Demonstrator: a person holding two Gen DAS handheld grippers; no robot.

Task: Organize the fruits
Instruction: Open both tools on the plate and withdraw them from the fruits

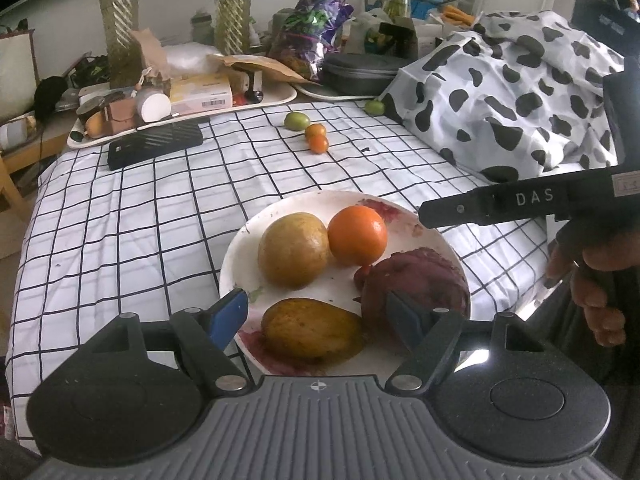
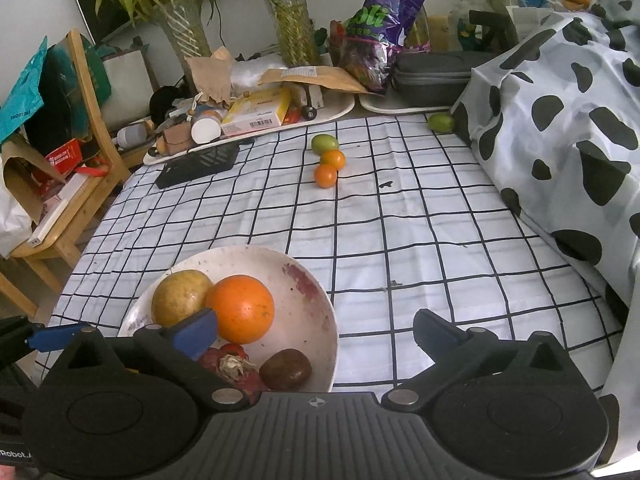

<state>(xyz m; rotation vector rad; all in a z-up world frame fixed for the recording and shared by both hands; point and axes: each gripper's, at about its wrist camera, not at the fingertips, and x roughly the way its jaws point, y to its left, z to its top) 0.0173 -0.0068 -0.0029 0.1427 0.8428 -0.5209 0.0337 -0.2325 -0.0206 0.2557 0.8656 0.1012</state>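
Both hand-held grippers tilt down over the plate (image 2: 316,292): right hand-held gripper (image 2: 316,334) wide, empty; left hand-held gripper (image 1: 320,312) half-open, empty, above a yellow-brown fruit (image 1: 312,328); orange (image 2: 241,309) glossy.

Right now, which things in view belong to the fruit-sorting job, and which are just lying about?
Part of the job:
- white round plate, already holding fruit
- large orange fruit on it
- two small orange fruits loose on the checked cloth
- two small green fruits, loose further back

Just lying about:
- black ribbed flat case
- purple foil snack bag
- cow-print fabric
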